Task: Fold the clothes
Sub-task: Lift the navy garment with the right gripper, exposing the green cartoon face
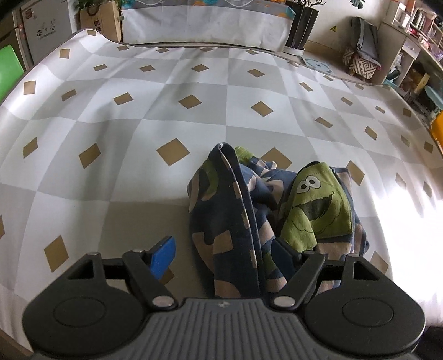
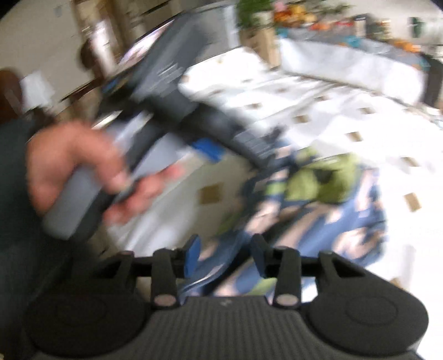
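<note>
A crumpled navy garment (image 1: 238, 221) with beige patches and a green cartoon-face panel (image 1: 318, 205) lies bunched on the checked tablecloth (image 1: 166, 91). My left gripper (image 1: 225, 253) is open, its blue left pad (image 1: 162, 257) clear of the cloth and its right finger buried in the folds; the garment rises between the jaws. The right wrist view is motion-blurred: my right gripper (image 2: 225, 256) is open, low over the garment (image 2: 318, 216), with cloth between its fingers. The left gripper (image 2: 193, 121) and the hand holding it (image 2: 83, 166) show at upper left.
The cloth-covered table reaches back to a white covered bench (image 1: 205, 25). A dark planter (image 1: 300, 27) stands at the back edge, shelves (image 1: 409, 55) and a stool at the right, a green chair (image 1: 9, 69) at the left.
</note>
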Available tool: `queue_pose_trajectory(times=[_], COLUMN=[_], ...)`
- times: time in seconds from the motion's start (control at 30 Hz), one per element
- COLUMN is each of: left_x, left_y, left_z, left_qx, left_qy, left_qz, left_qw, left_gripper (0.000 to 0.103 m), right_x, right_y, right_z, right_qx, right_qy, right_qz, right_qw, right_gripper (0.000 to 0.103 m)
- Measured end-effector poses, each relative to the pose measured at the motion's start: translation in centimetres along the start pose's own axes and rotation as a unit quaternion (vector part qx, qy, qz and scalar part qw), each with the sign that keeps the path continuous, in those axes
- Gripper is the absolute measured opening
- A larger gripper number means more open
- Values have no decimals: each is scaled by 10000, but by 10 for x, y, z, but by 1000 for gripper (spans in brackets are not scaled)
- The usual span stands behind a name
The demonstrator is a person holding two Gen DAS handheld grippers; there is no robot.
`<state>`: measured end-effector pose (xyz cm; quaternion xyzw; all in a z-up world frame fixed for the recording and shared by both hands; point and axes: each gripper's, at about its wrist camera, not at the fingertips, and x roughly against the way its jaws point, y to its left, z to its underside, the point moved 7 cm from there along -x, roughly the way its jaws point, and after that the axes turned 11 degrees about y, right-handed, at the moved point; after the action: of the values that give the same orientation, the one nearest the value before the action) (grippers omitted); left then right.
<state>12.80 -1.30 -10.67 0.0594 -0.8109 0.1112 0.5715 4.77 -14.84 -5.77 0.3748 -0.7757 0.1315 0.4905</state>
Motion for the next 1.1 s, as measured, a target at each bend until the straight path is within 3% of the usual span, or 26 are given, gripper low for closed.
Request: queue_pose_trajectory(times=[0.13,0.23,0.37,0.7,0.77,0.83,0.9,1.1], left_x=[-5,-5,-8,-30,-33,-34,-35,-37], left_y=[-6,-10,-14,-7,-8,-10,-11,4], left_z=[0,0,-1,1,2,3,3,11], left_qx=[-62,-67,-105,125,121,68,-7,285], left_qy=[23,14,50,318,325,317,274,321], left_qz=[-27,17,66,-32,-59,-67,-199,-342], left_qw=[10000,10000,9999,9994,9994,9995,9994,9985], left_gripper=[75,75,75,75,75,75,75,74], right_x=[-5,-12,-23,-92,-96,-98,-95,-71], right_y=[-41,-69,-101,-124,-124,-123,-119,-108], right_z=[-7,-9,-1,0,-1,-2,-4,-3], right_qx=[-791,-1475,-2104,-2653,-2717,-2717,-2560,-2418], right_qy=[-27,18,67,195,192,195,179,-28], right_qz=[534,606,685,269,134,26,103,504], right_qw=[9954,9872,9752,9636,9621,9622,9665,9690], right_gripper=[48,55,56,56,48,23,9,4])
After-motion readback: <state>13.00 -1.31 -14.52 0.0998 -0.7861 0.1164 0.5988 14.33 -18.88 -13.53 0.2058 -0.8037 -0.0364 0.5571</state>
